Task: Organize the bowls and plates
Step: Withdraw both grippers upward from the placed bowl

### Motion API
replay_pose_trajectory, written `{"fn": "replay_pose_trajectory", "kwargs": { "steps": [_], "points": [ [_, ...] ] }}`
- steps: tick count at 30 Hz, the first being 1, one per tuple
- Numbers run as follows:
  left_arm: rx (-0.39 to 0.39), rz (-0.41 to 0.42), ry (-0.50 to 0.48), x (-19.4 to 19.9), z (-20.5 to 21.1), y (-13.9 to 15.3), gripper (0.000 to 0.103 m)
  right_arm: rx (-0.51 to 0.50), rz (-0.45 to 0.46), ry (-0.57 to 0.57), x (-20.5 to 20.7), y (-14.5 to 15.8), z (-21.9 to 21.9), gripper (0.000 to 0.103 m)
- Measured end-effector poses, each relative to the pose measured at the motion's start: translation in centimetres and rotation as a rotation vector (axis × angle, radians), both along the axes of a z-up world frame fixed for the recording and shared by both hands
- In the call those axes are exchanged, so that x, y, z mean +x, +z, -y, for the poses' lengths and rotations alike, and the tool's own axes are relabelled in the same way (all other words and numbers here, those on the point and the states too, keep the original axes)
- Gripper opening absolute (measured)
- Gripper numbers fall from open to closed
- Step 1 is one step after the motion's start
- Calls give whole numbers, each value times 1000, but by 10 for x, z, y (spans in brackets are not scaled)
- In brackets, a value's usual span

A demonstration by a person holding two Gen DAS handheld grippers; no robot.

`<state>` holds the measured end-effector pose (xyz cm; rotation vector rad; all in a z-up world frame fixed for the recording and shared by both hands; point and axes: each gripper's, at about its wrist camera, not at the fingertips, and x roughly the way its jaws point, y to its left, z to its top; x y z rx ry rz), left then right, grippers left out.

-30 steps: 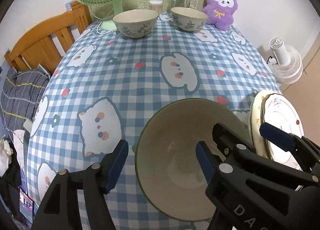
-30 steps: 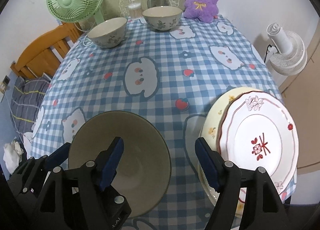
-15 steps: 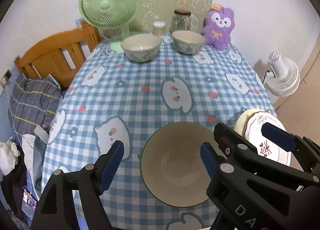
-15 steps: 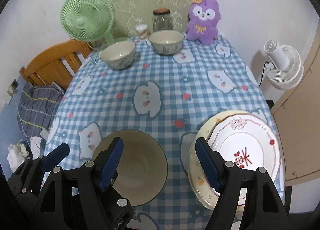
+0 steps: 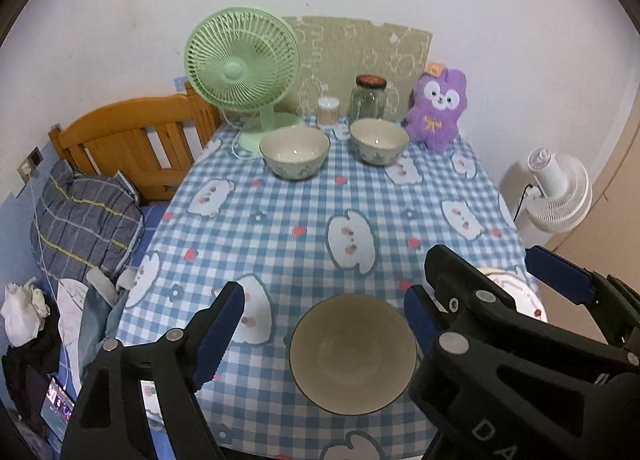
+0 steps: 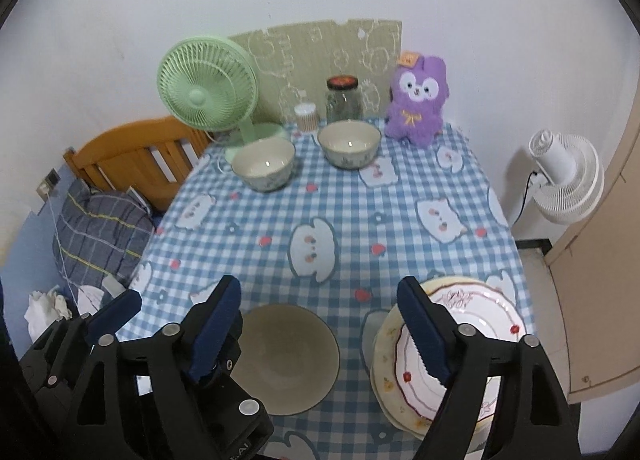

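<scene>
While both jaws are opening with nothing between them, the left gripper (image 5: 320, 316) and right gripper (image 6: 318, 308) are held above the big bowl (image 5: 352, 352) and stacked plates (image 6: 452, 344) at the table's (image 5: 304, 204) near edge; two small bowls (image 5: 294, 152) at the far edge should be approached squarely, rim gripped gently.

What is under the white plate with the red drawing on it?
A cream plate with little flowers lies under the white plate; only its rim peeks out. The rest is covered, and so is anything beneath it.
</scene>
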<state>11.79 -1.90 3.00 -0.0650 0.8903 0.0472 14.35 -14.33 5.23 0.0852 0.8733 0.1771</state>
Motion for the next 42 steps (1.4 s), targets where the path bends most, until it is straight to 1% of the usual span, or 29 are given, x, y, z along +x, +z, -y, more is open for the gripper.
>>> {"fn": "replay_pose_trajectory", "kwargs": {
  "steps": [3, 6, 10, 16, 19, 21, 28, 32, 42],
  "points": [
    [-5, 18, 14, 0, -3, 11, 85, -12, 22, -9, -1, 11, -2, 88],
    [1, 36, 22, 0, -5, 19, 86, -18, 37, -7, 1, 20, -5, 88],
    [-19, 41, 28, 4, -12, 26, 88, -16, 47, -3, 7, 26, -8, 88],
    [3, 66, 26, 21, -21, 32, 88, -15, 59, -13, 26, 31, -17, 88],
    [8, 66, 14, 34, -26, 36, 88, -5, 71, -16, 38, 35, -21, 88],
    [21, 84, 15, 45, -29, 40, 88, -10, 79, -16, 50, 37, -26, 88],
    [11, 90, 18, 76, -44, 37, 89, 10, 100, -32, 83, 32, -40, 88],
    [27, 80, 14, 98, -52, 29, 89, 10, 75, -43, 106, 23, -47, 88],
    [28, 74, -22, 149, -64, 14, 89, -18, 66, -75, 154, 7, -63, 88]
  ]
}}
